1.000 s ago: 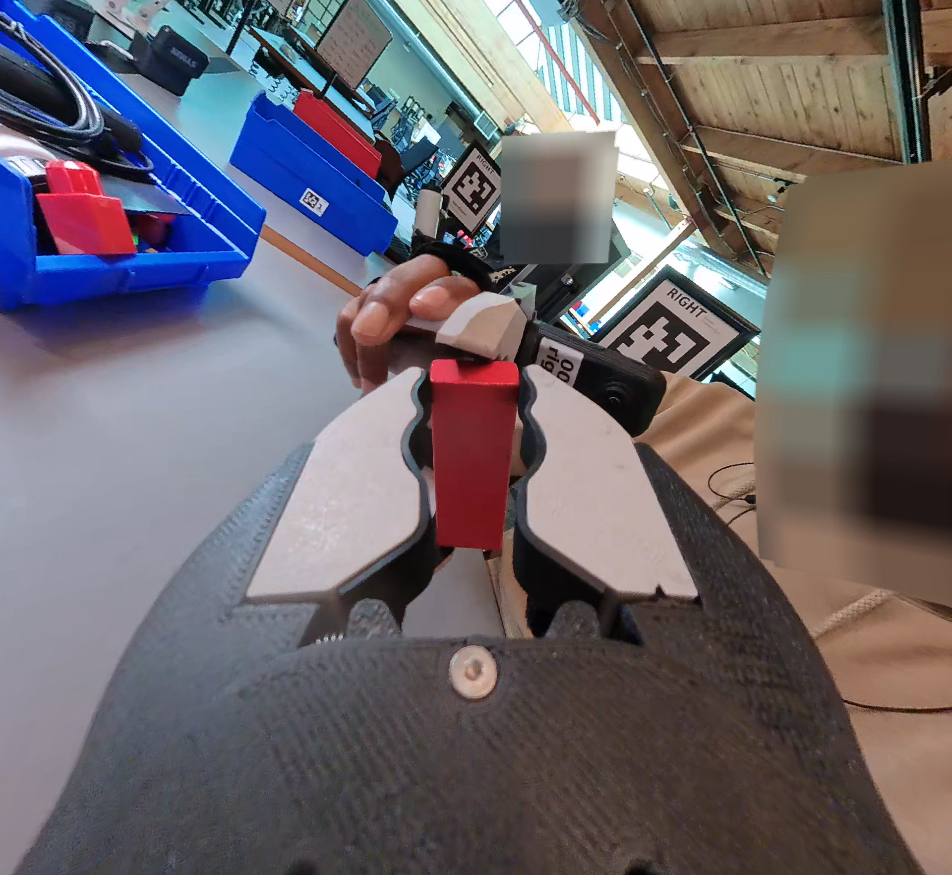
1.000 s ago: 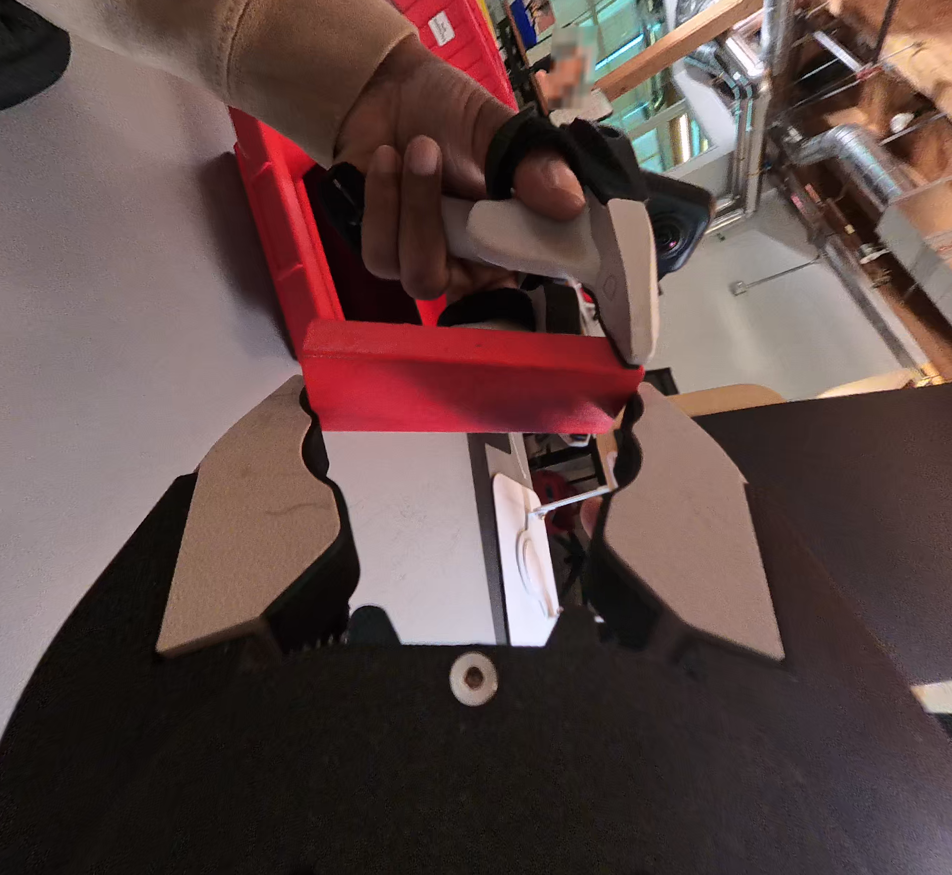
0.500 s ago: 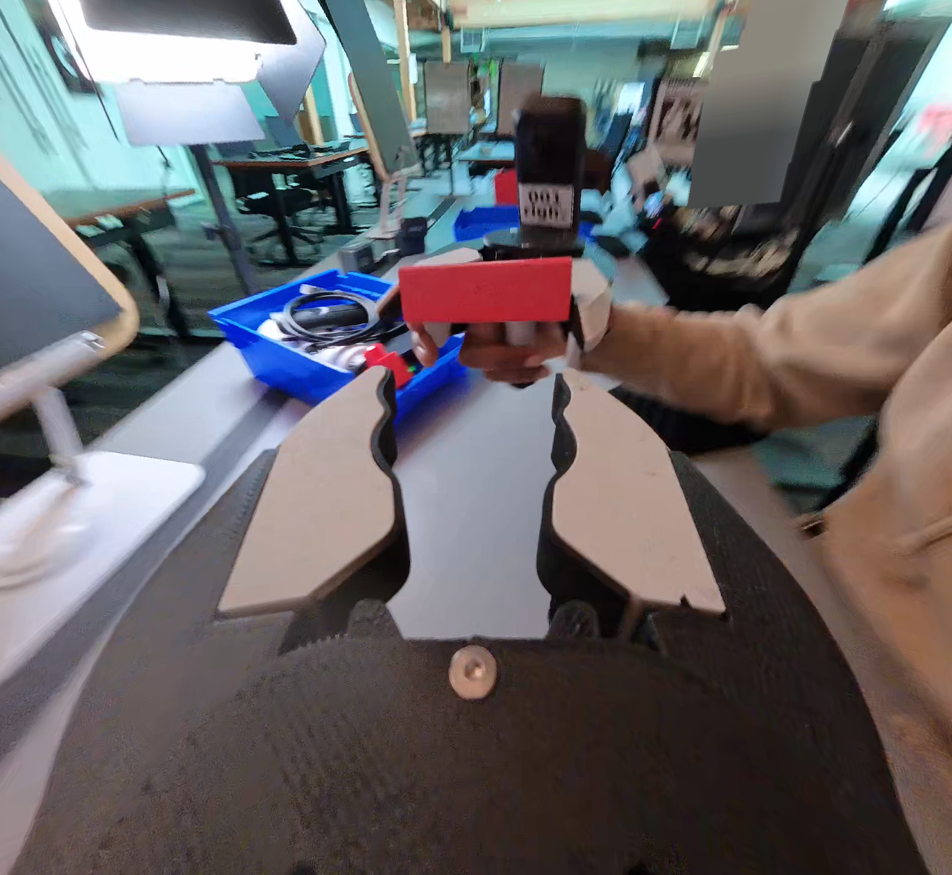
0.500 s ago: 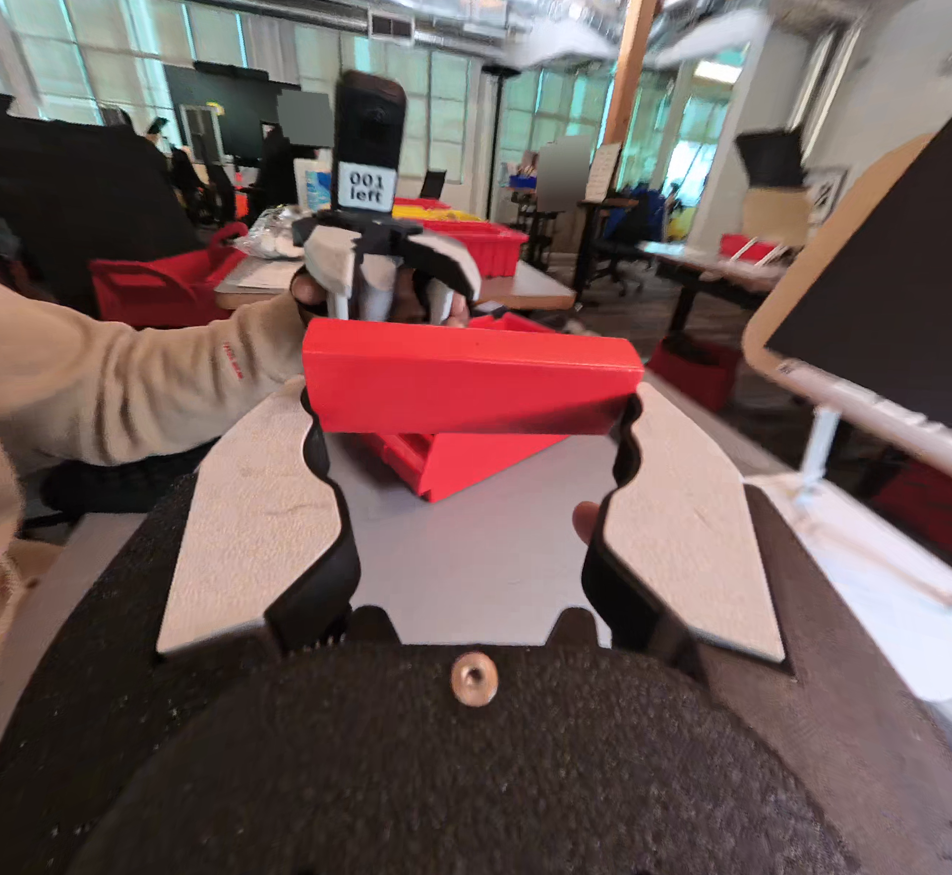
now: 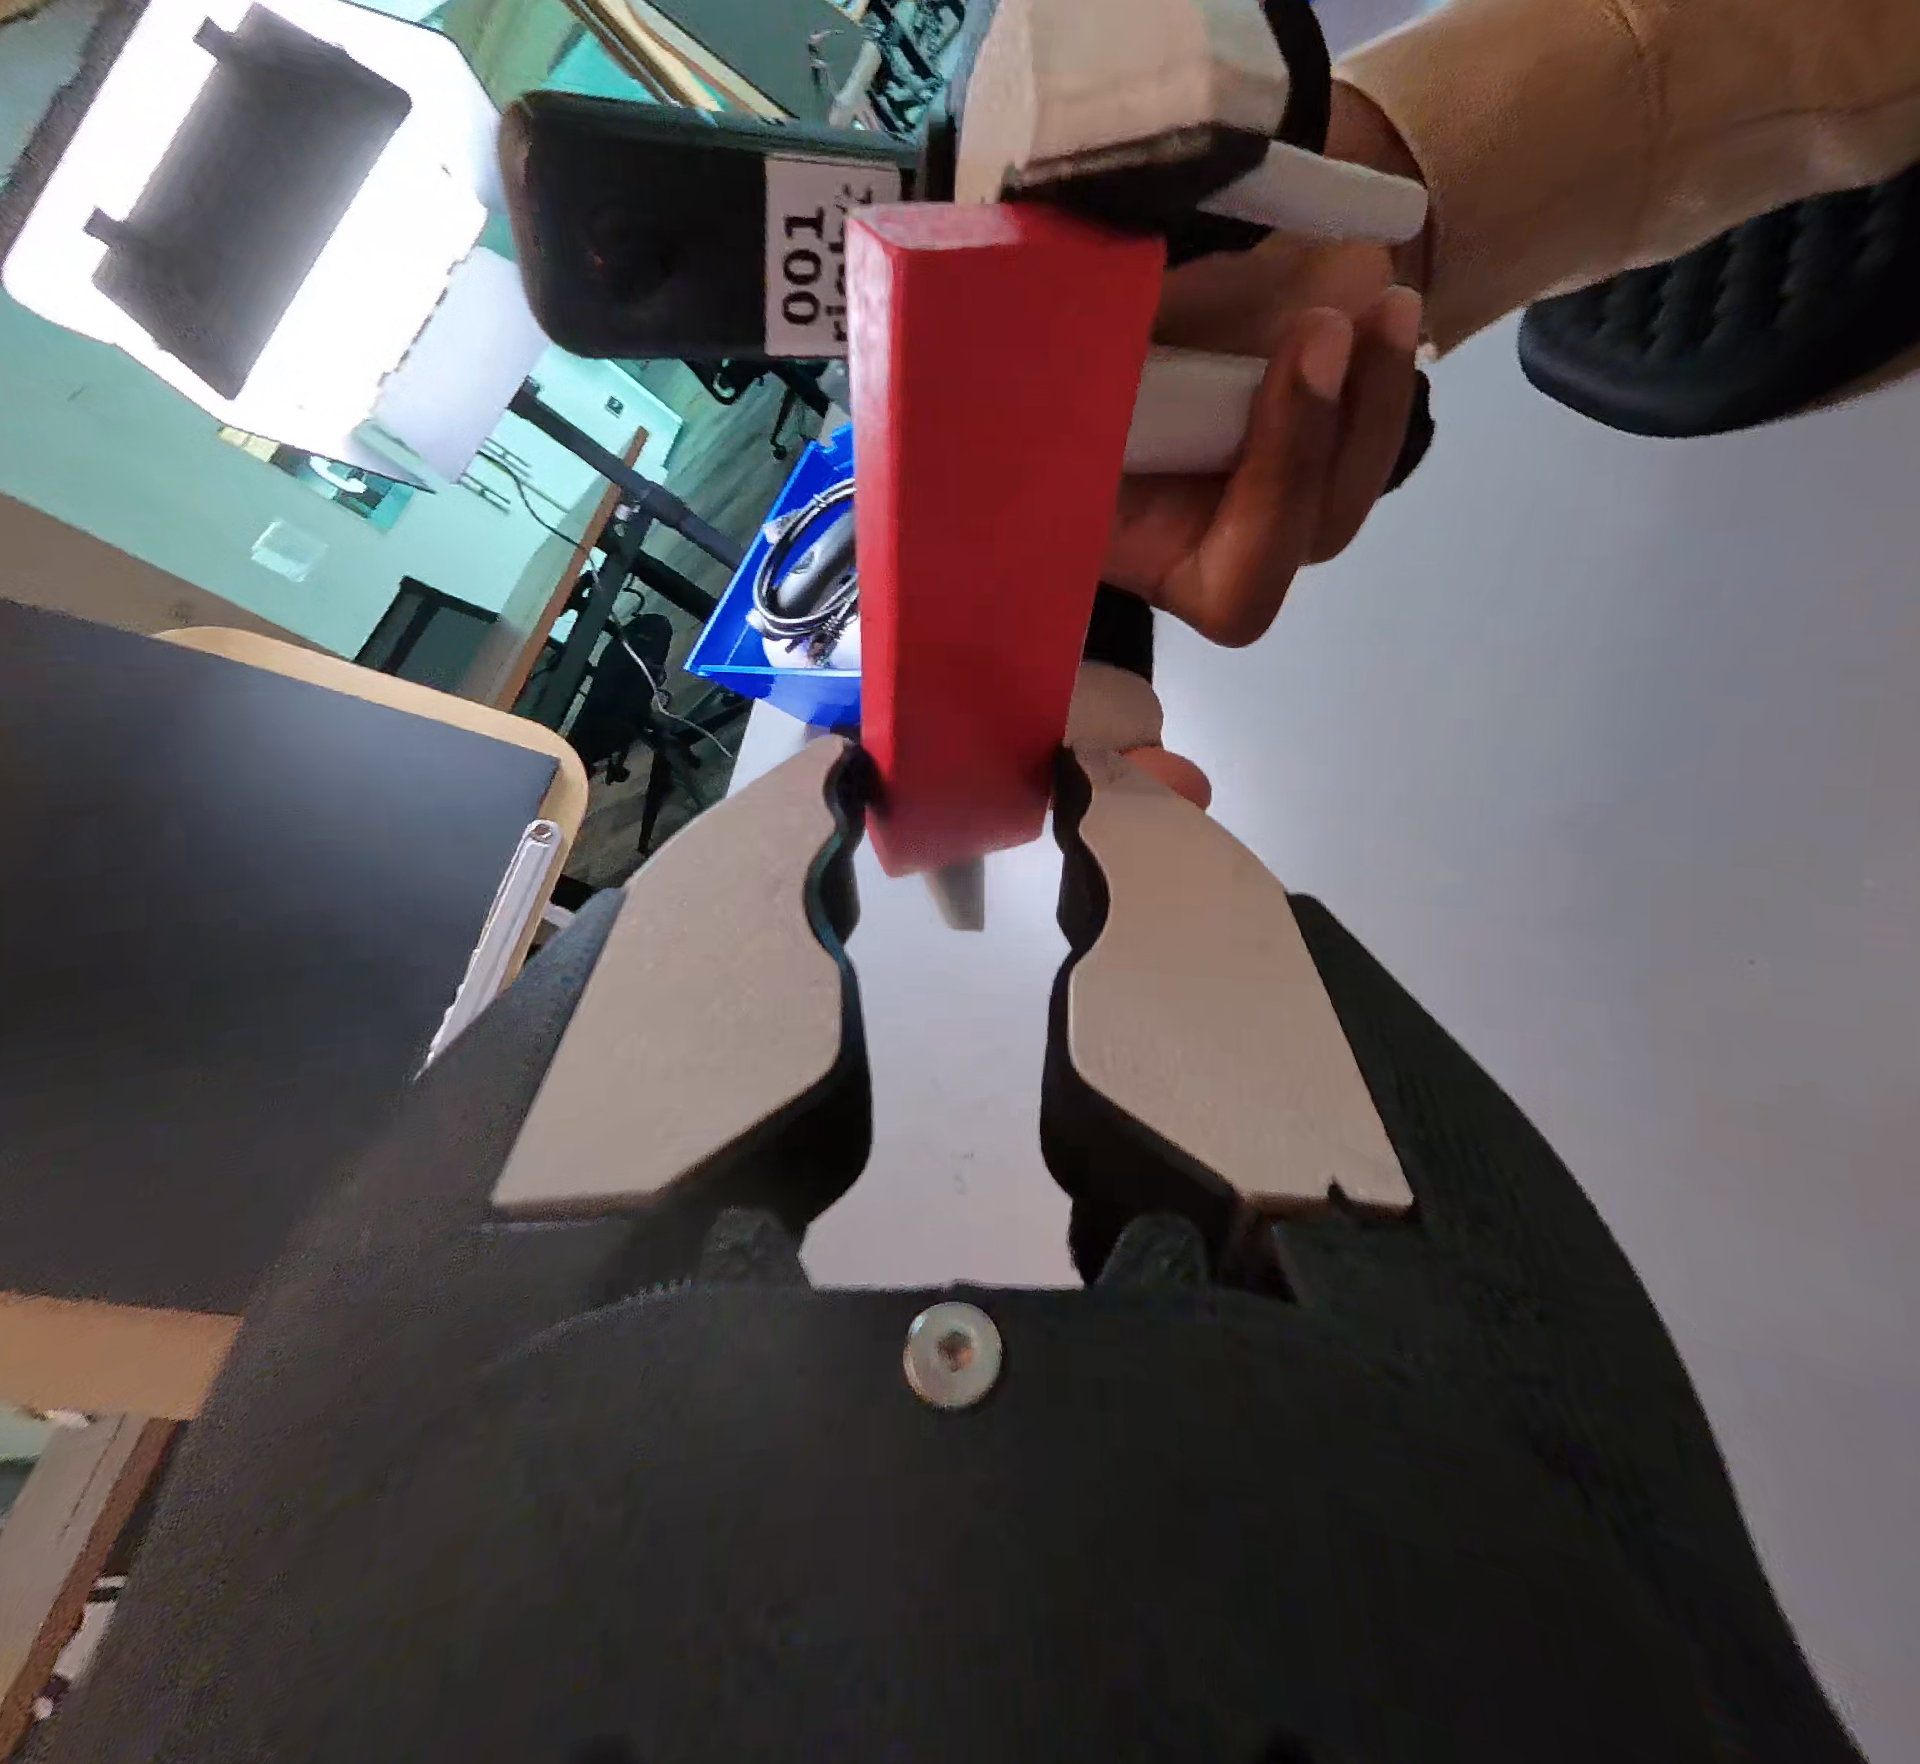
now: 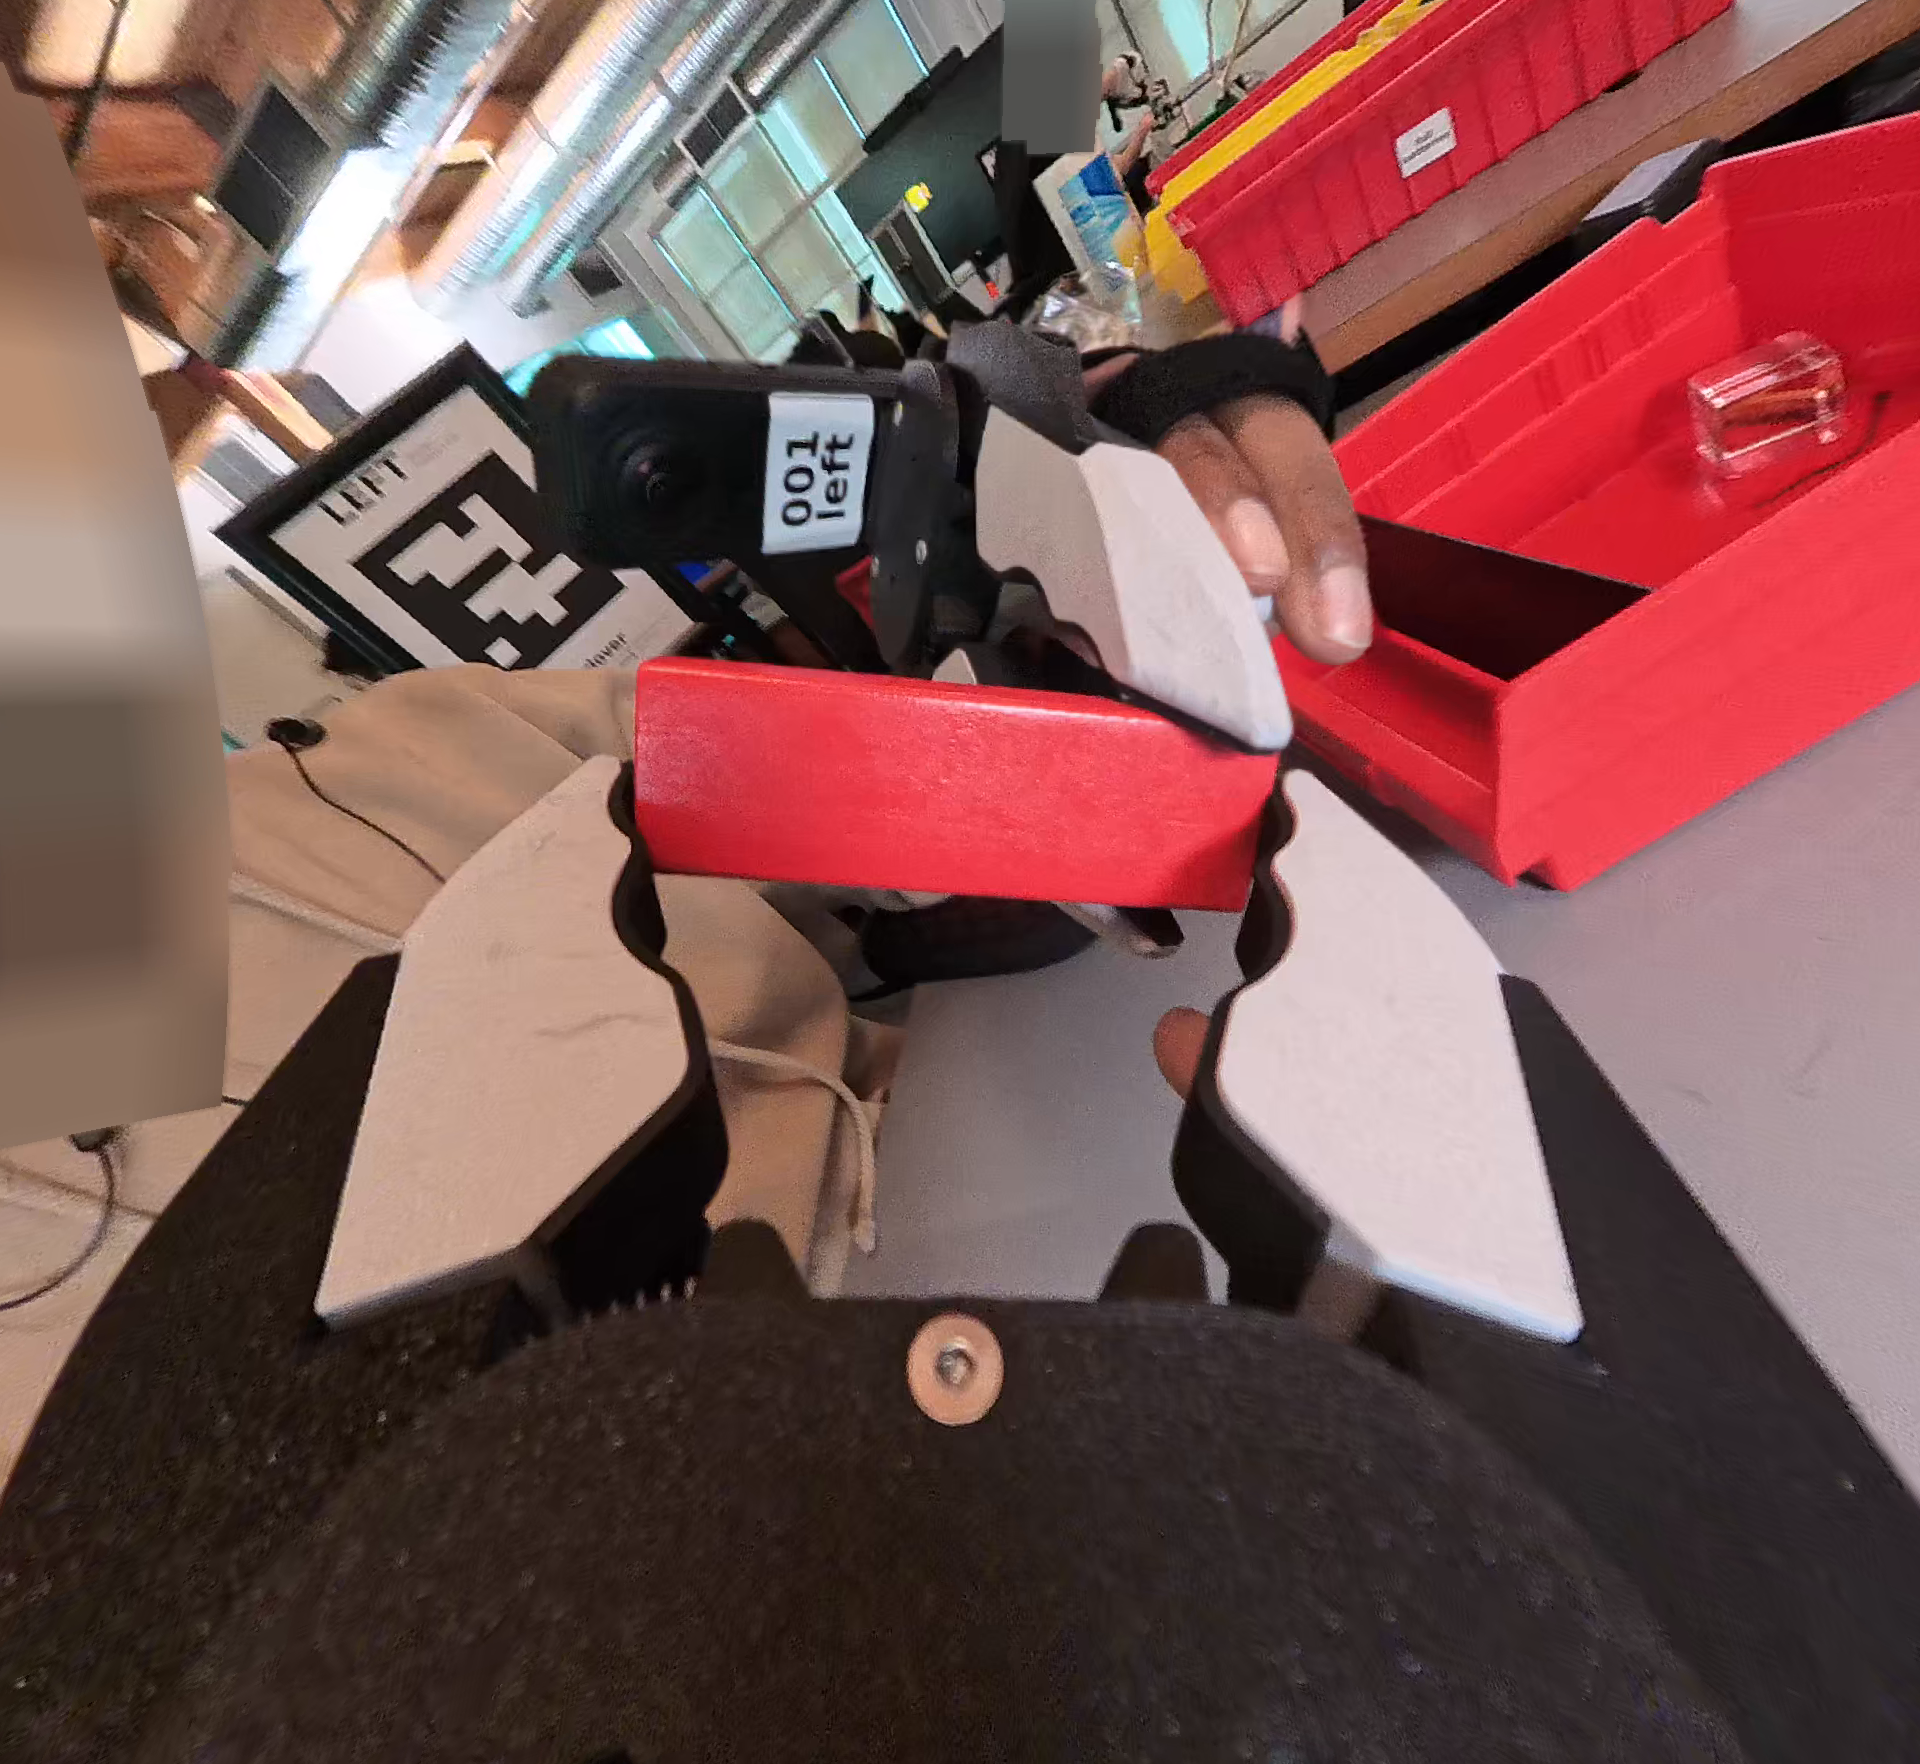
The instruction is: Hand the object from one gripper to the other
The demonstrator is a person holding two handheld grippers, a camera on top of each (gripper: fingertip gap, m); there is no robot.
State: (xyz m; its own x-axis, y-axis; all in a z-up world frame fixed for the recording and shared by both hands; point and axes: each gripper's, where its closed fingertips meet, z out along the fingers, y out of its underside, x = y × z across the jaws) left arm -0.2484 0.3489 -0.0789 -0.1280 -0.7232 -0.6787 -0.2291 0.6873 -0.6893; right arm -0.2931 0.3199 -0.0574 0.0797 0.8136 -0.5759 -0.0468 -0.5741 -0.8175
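A red rectangular block (image 5: 977, 519) is held in the air between both grippers. In the left wrist view my left gripper (image 5: 956, 779) is shut on the block's near end, fingertips pressing its two narrow sides. In the right wrist view my right gripper (image 6: 951, 810) is shut on the same block (image 6: 935, 779) lengthwise, one fingertip on each end. The right gripper's white finger (image 5: 1122, 73) shows at the block's far end in the left wrist view. The left gripper's finger (image 6: 1164, 592) overlaps the block's right end in the right wrist view.
A grey table (image 5: 1558, 779) lies below. An open red bin (image 6: 1558, 758) holding a small clear box (image 6: 1766, 410) stands to the right. More red and yellow bins (image 6: 1455, 104) stand behind. A blue bin with cables (image 5: 769, 634) sits farther off. A person's beige sleeve (image 6: 416, 779) is close.
Half a second ago my left gripper was open and apart from the block, which the right gripper held alone. Now the left gripper is shut on one end. Both views have rolled.
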